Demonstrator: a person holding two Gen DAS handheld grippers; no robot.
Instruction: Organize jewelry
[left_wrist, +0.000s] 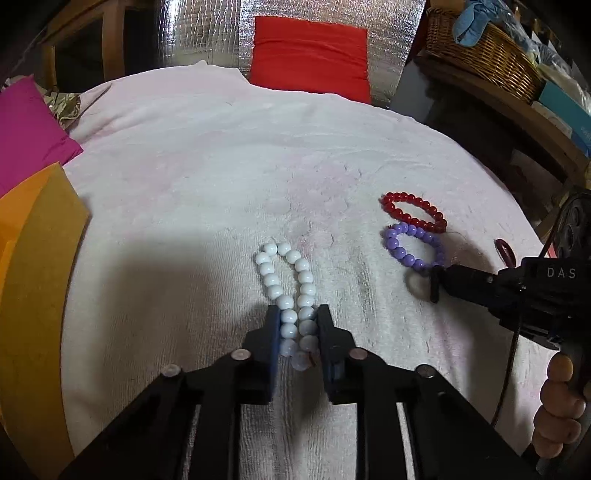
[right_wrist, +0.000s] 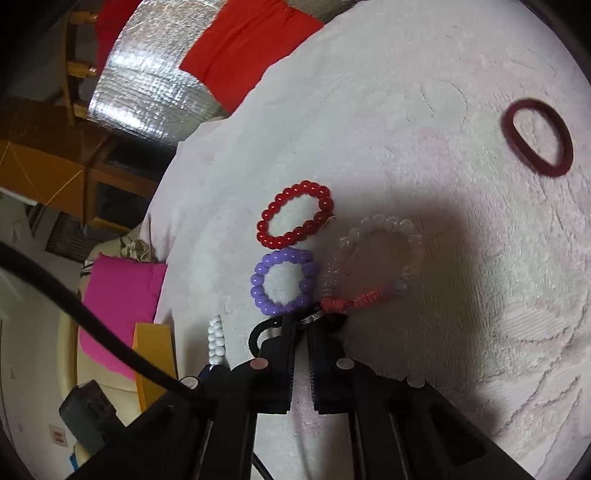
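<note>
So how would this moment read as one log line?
left gripper: shut on white bracelet | right gripper: shut on black hair tie

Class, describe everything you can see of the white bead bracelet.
The white bead bracelet is a loop of round, glossy beads that look like glass or plastic. It lies flat on the pale towel, squeezed into a long narrow oval. The left gripper is shut on its near end, both strands between the pads.

Dim, shadowed (fisheye-warped, dark corners)
</note>
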